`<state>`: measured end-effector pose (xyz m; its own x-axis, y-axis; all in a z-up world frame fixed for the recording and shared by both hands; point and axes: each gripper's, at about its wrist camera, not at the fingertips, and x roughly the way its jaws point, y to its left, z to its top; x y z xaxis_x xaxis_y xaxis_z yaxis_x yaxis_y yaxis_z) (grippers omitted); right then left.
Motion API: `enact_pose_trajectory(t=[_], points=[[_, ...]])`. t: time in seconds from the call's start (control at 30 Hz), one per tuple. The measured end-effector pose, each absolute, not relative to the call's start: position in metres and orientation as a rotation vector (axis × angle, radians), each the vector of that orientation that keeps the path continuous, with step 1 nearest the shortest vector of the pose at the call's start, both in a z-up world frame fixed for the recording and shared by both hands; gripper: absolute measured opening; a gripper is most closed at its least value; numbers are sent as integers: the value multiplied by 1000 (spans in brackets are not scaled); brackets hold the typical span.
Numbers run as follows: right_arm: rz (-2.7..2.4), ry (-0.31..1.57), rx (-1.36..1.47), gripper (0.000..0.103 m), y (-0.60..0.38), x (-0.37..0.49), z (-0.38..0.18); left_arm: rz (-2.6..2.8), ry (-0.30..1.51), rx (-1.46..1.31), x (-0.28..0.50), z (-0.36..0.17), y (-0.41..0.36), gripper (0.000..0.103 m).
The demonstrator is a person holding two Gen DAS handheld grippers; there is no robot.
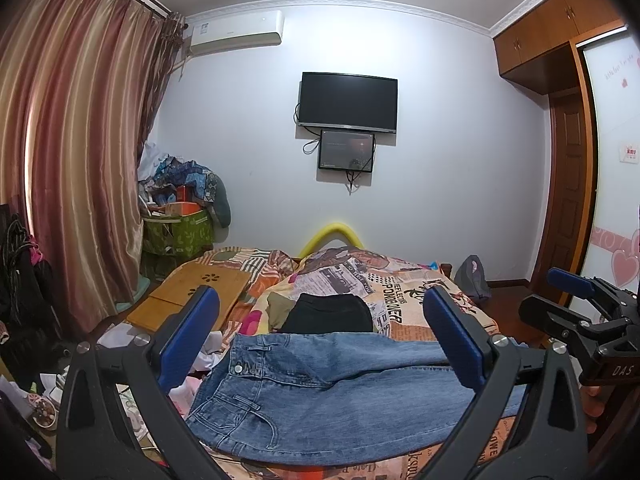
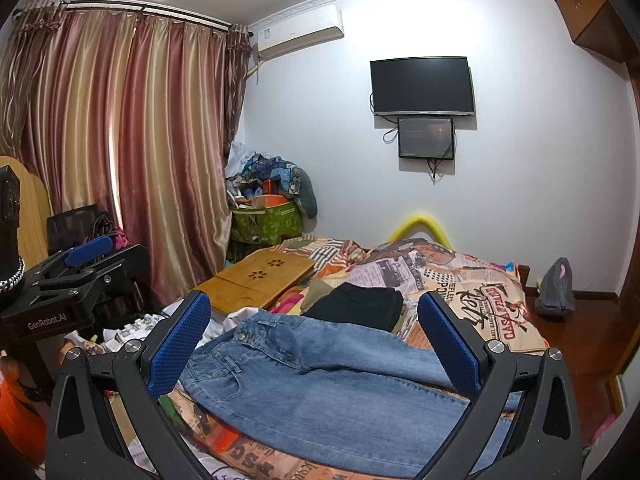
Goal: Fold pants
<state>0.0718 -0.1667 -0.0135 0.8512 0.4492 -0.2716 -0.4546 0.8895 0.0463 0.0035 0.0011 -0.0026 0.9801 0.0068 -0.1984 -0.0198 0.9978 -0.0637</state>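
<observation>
Jeans [image 1: 320,392] between gaping left gripper [image 1: 320,340] fingers

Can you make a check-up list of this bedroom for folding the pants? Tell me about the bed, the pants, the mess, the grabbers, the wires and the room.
Surface: bed with a printed quilt, rumpled.
Job's things: blue jeans spread flat, waistband toward the left; not yet folded.
Clutter: black garment lying beyond the jeans; wooden lap tray; heaped green box.
Grippers: left gripper open; right gripper open; both empty above the jeans.
Cables: wires hang under the TV.
Surroundings: curtains, wardrobe.
</observation>
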Motion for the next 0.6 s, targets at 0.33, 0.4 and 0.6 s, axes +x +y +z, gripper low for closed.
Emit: enact_pose_trajectory(t=[0.33,0.4,0.6], points=[[473,280,-16,103,-171,76,-17,14,196,-64,4,-4,0,103],[472,279,-17,103,-171,75,-16,13,197,-63,4,-4,0,103],[473,279,-16,103,-171,75,-16,12,196,-63,4,-3,0,103]])
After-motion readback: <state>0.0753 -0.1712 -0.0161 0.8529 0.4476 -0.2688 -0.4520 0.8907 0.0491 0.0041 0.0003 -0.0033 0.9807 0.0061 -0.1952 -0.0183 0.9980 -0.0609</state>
